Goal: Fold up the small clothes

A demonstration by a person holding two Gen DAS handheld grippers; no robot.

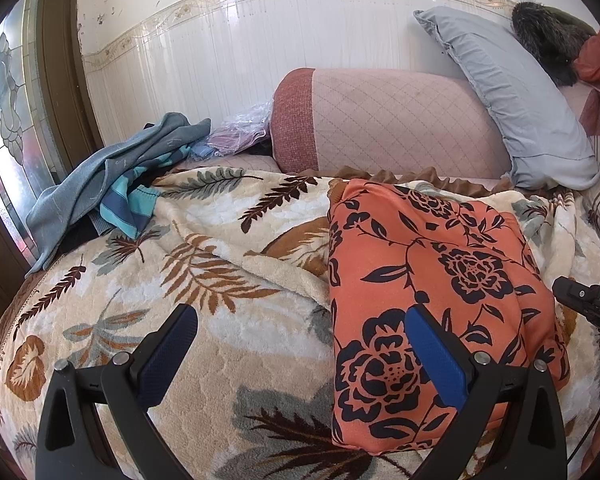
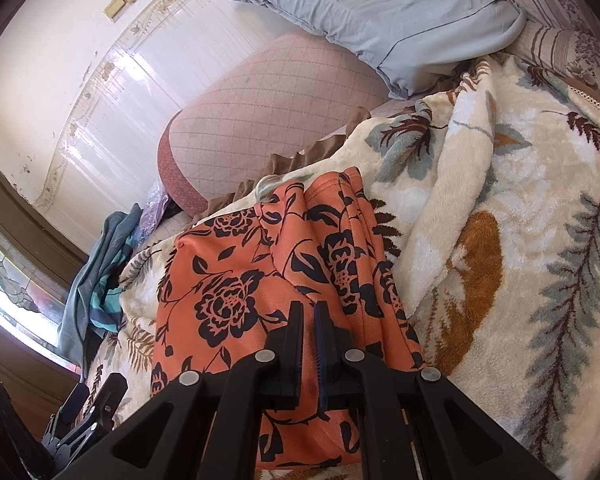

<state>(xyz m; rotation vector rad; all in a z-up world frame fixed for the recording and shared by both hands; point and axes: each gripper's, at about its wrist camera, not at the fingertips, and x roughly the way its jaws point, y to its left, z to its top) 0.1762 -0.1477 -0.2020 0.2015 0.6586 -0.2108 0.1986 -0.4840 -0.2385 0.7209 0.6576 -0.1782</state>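
Left gripper fingers spread; right gripper fingers clenched (possibly pinching orange floral garment)

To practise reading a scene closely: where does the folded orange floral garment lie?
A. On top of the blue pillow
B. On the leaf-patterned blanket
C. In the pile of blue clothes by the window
B: the orange floral garment lies flat on the leaf-patterned blanket, apart from the blue pillow.

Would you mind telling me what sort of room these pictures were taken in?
Most likely a bedroom at home: a bed spread with a leaf-patterned blanket, a pale blue pillow leaning on a pink bolster, and loose clothes heaped by the wall.
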